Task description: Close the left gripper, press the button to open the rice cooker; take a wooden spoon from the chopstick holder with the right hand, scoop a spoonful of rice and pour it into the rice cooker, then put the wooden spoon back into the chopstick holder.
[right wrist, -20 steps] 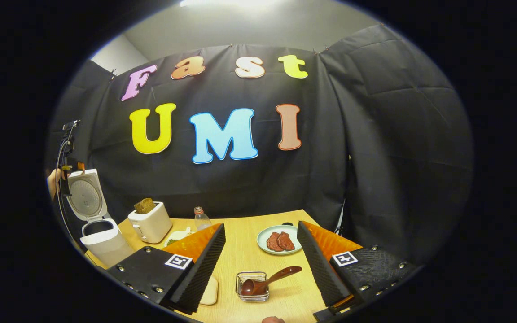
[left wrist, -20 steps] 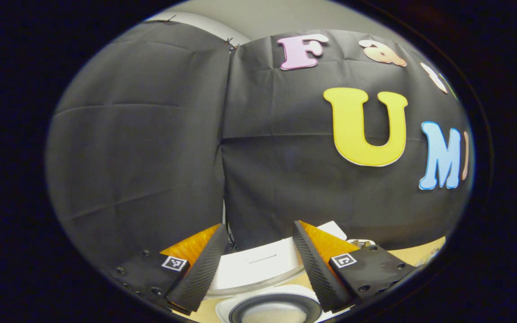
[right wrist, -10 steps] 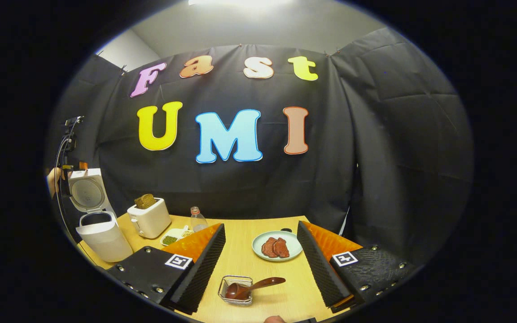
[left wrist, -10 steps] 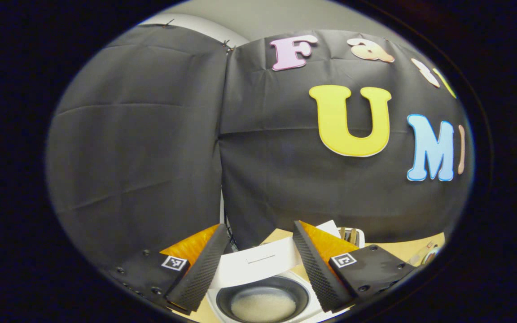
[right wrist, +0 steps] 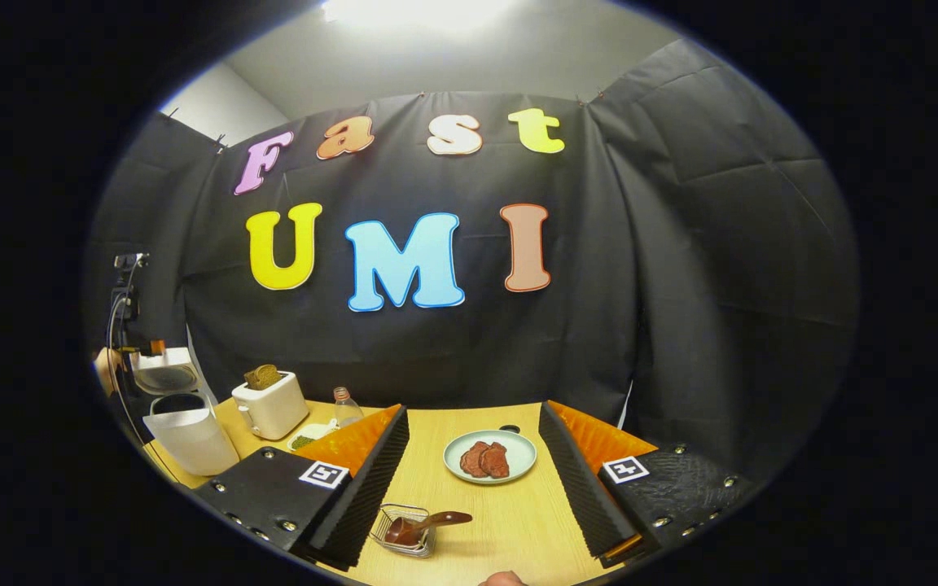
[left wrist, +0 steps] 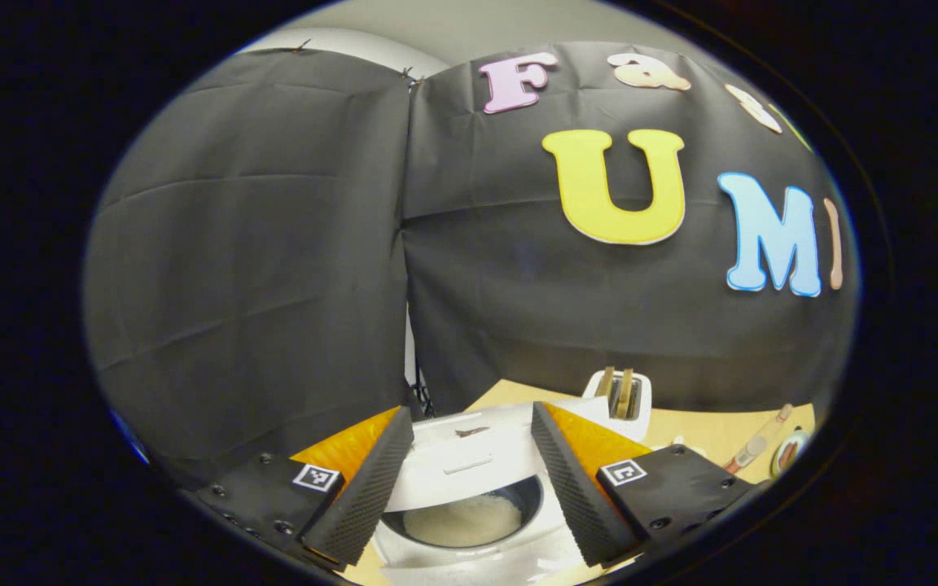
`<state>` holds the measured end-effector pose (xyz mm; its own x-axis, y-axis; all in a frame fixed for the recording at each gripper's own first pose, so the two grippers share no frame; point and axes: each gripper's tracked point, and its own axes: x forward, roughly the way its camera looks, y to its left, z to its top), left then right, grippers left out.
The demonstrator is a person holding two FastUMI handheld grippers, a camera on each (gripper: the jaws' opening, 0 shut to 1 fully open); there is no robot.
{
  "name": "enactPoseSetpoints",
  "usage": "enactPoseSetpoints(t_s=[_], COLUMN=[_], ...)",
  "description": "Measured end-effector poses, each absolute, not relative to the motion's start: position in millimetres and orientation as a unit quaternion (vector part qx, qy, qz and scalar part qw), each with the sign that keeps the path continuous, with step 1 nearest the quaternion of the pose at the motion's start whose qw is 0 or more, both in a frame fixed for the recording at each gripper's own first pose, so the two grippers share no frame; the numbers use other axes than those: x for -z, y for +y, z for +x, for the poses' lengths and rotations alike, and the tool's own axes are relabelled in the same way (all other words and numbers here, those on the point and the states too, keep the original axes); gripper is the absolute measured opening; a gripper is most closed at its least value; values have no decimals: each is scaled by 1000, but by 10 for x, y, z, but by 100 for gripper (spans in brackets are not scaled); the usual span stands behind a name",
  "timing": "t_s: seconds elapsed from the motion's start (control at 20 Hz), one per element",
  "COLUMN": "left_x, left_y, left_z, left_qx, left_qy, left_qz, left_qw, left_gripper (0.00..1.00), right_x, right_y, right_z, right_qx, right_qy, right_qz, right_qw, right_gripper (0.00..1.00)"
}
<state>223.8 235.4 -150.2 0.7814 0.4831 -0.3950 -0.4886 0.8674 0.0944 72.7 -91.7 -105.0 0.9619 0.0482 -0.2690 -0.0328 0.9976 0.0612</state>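
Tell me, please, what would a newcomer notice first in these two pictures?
In the right gripper view, a pale plate with two pieces of red meat sits mid-table, and nearer the camera a wooden spoon lies across a small wire basket. At far left stands a white rice cooker, lid partly raised; the left gripper view shows rice in its pot.

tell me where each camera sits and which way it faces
Left gripper view: rides the left gripper, looking down over the open white rice cooker; its own fingers show, apart.
Right gripper view: rides the right gripper, facing the wooden table; fingers apart.
Shared: rice cooker, white toaster.
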Motion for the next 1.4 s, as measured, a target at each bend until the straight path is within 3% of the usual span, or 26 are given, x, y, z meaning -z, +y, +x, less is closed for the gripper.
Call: enactPoseSetpoints(t_s=[0.75, 1.0, 1.15, 1.4], left_x=[2529, 2667, 2704, 2657], left_y=[1921, 1878, 1856, 1865], left_z=[1748, 1682, 1650, 1667], left_qx=[-285, -289, -293, -264], left_qy=[288, 300, 302, 291], left_qz=[-4, -30, -101, -86], left_qw=[914, 909, 902, 916], left_gripper=[98, 96, 99, 95], right_x=[1076, 1087, 1097, 1026], right_y=[-1419, -1418, -1367, -1142], right_z=[700, 722, 734, 764], right_qx=[-18, -18, -21, -38], right_qy=[131, 132, 132, 125], right_qz=[38, 37, 38, 51], right_qw=[990, 990, 990, 990], right_gripper=[98, 98, 98, 98])
